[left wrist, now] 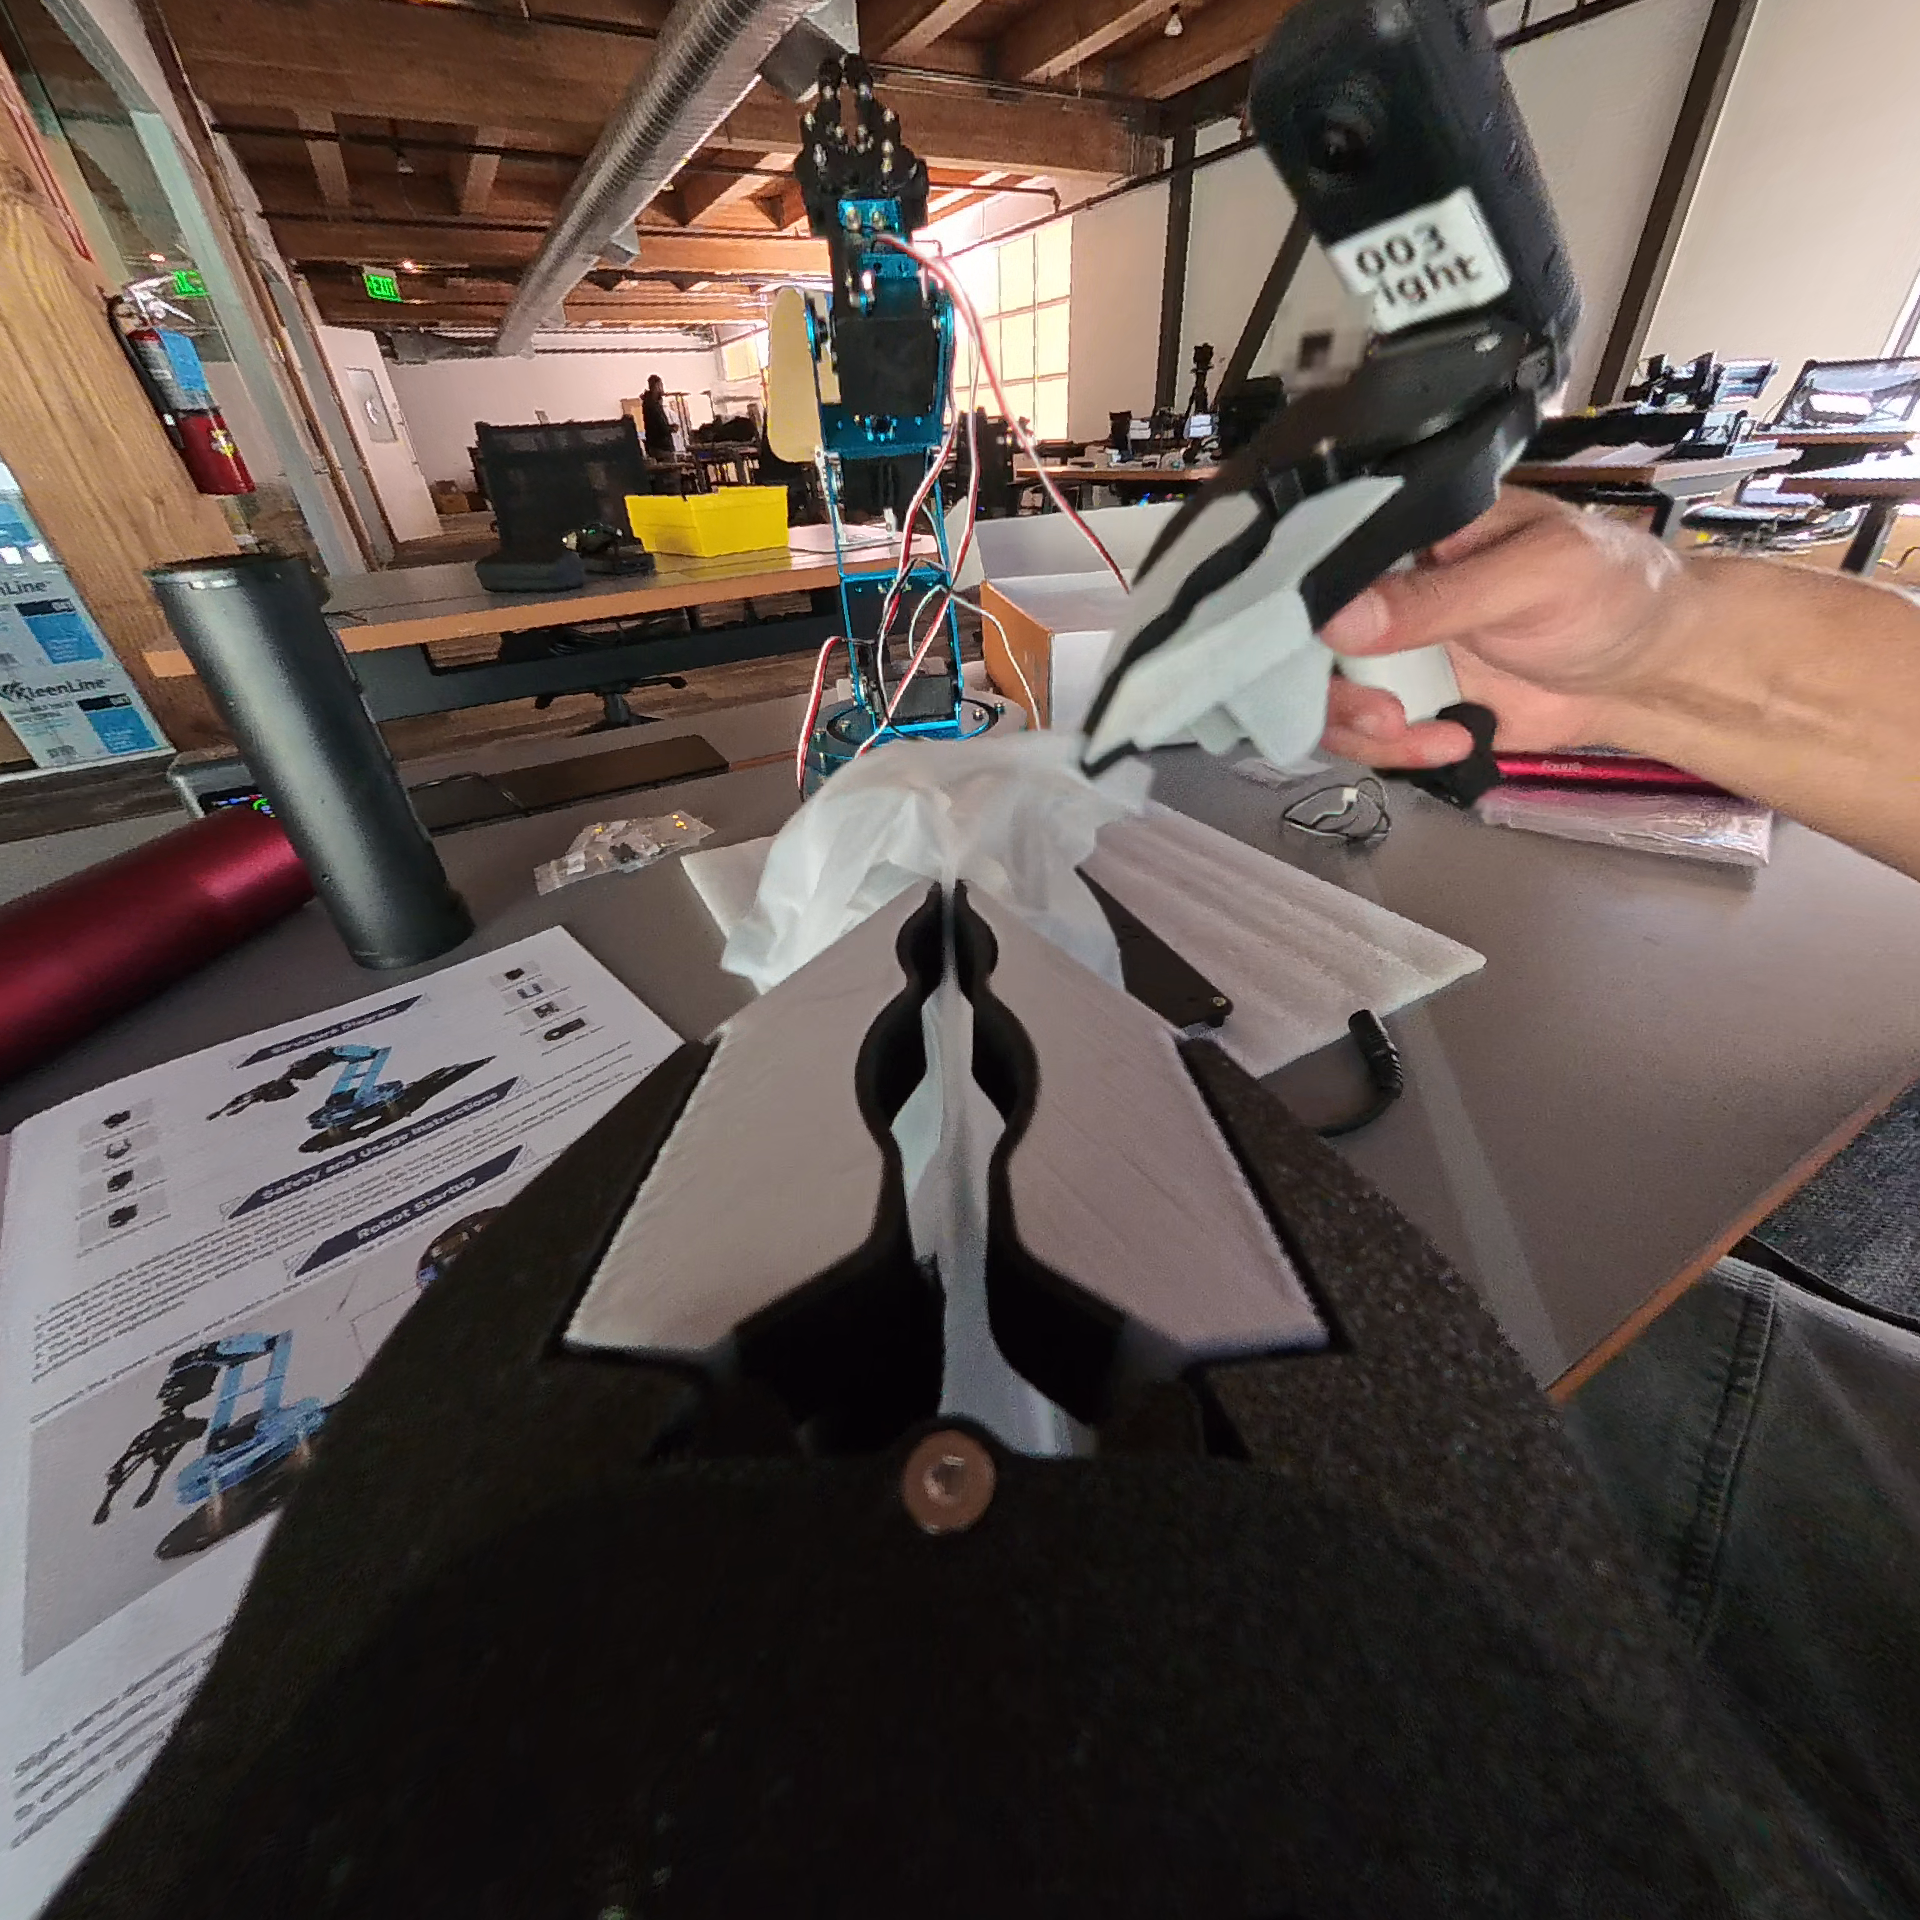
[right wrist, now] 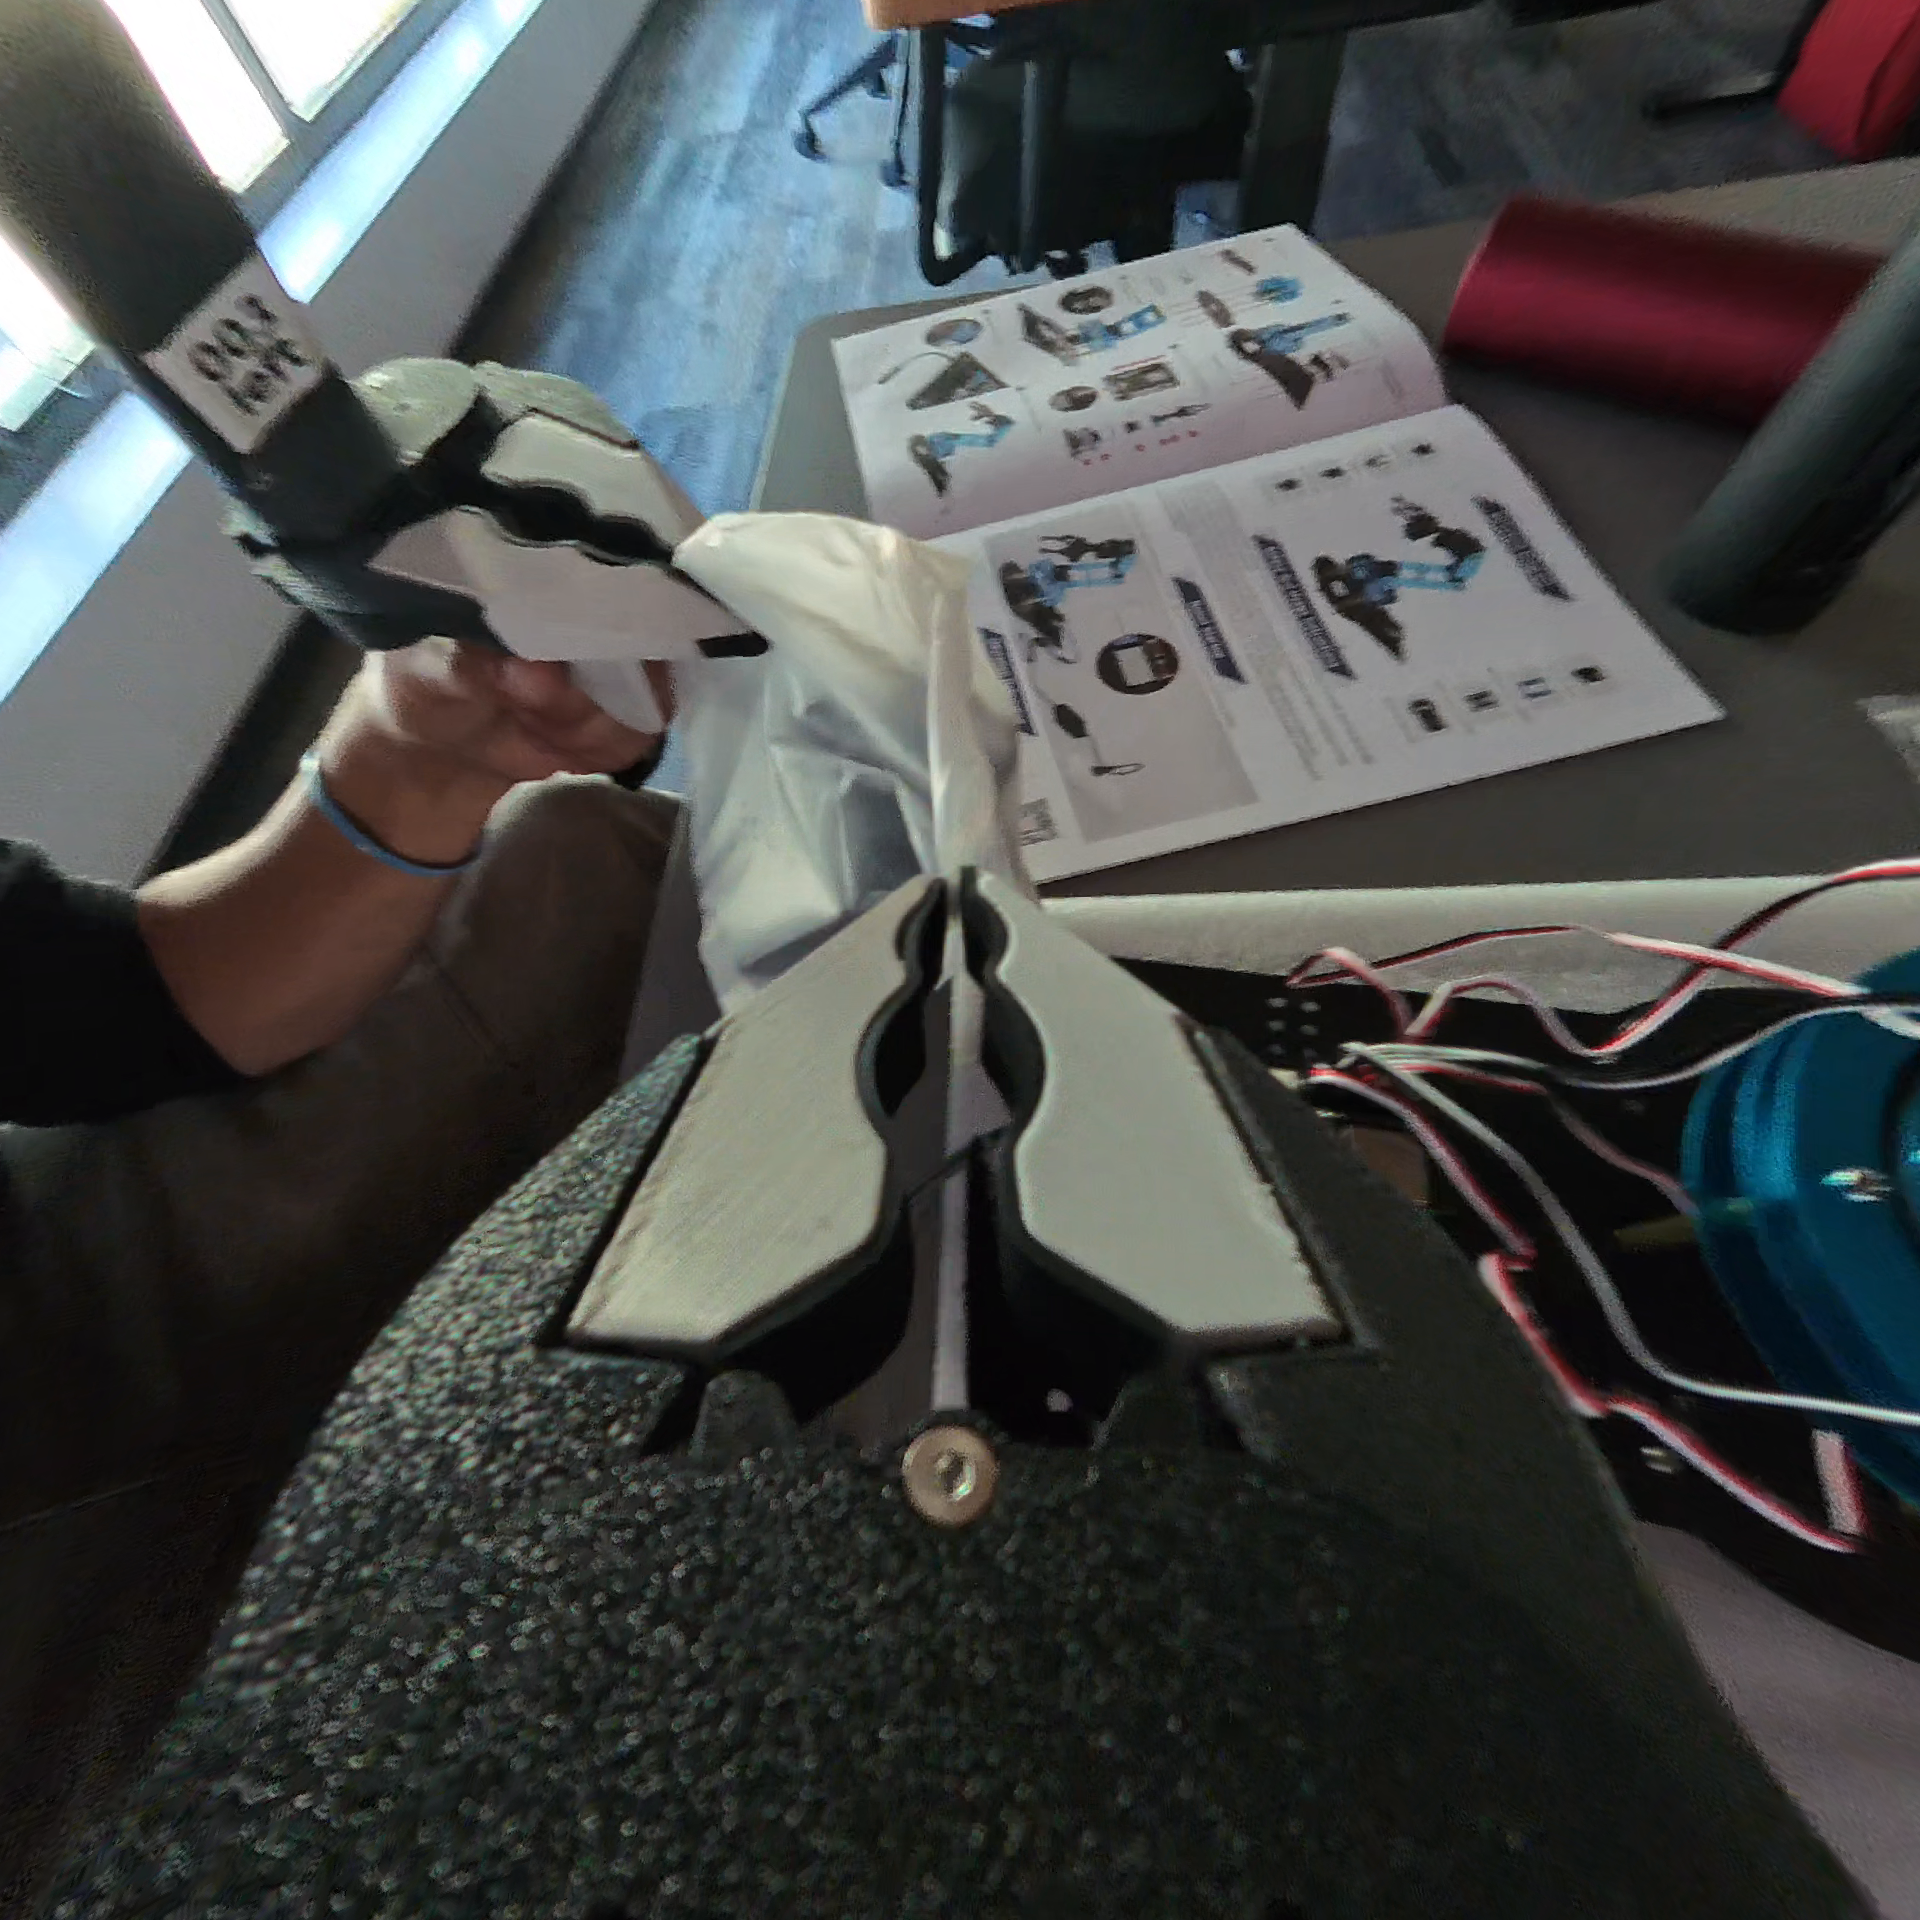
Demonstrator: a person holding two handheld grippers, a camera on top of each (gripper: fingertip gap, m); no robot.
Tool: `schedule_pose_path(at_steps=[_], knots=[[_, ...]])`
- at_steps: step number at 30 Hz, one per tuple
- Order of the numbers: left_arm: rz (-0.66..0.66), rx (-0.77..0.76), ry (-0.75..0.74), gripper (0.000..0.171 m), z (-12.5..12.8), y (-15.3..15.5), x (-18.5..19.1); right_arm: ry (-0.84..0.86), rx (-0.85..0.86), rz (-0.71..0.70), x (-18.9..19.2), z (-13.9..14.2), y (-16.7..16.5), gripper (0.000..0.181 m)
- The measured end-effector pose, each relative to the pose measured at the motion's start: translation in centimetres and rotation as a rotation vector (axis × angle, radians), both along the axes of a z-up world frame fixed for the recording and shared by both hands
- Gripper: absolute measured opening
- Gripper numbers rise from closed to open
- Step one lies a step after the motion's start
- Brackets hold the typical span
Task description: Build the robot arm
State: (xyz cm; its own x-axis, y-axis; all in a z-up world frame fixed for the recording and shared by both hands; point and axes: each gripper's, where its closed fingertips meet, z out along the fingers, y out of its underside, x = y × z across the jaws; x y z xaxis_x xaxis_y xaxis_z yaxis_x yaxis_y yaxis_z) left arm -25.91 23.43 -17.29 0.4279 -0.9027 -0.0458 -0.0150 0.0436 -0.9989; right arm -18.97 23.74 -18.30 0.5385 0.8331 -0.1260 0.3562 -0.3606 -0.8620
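A thin white plastic bag (left wrist: pixel 935 831) hangs in the air between both grippers above the grey table (left wrist: pixel 1610 987). My left gripper (left wrist: pixel 951 894) is shut on one edge of the bag; it also shows in the right wrist view (right wrist: pixel 717 613) at upper left. My right gripper (right wrist: pixel 956 883) is shut on the other edge of the bag (right wrist: pixel 831 707); it shows in the left wrist view (left wrist: pixel 1091 758) at upper right, held by a hand (left wrist: pixel 1507 644). A small blue robot arm (left wrist: pixel 883 416) with red and white wires stands just behind the bag.
An open instruction booklet (left wrist: pixel 312 1195) lies at the left, also in the right wrist view (right wrist: pixel 1299 623). A dark grey cylinder (left wrist: pixel 301 758) and a red cylinder (left wrist: pixel 135 925) sit beside it. White foam sheet (left wrist: pixel 1299 914), a black plate (left wrist: pixel 1164 956) and a cardboard box (left wrist: pixel 1039 623) lie behind. The grippers' ends are close to 8 cm from one another. Left tips and right tips are each some 35 cm from the dark grey cylinder (left wrist: pixel 301 758).
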Motion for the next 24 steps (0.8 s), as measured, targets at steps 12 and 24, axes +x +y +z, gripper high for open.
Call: schedule_pose_path(at_steps=[12, 24], knots=[[-0.154, 0.003, 0.073, 0.030, 1.6, -0.5, -3.2, -0.180, 0.229, 0.184, -2.9, 6.8, 0.2, 0.000], [-0.164, 0.015, -0.019, 0.041, 8.5, 4.7, -5.0, -0.111, 0.251, 0.403, -3.7, 8.1, -0.3, 0.000]])
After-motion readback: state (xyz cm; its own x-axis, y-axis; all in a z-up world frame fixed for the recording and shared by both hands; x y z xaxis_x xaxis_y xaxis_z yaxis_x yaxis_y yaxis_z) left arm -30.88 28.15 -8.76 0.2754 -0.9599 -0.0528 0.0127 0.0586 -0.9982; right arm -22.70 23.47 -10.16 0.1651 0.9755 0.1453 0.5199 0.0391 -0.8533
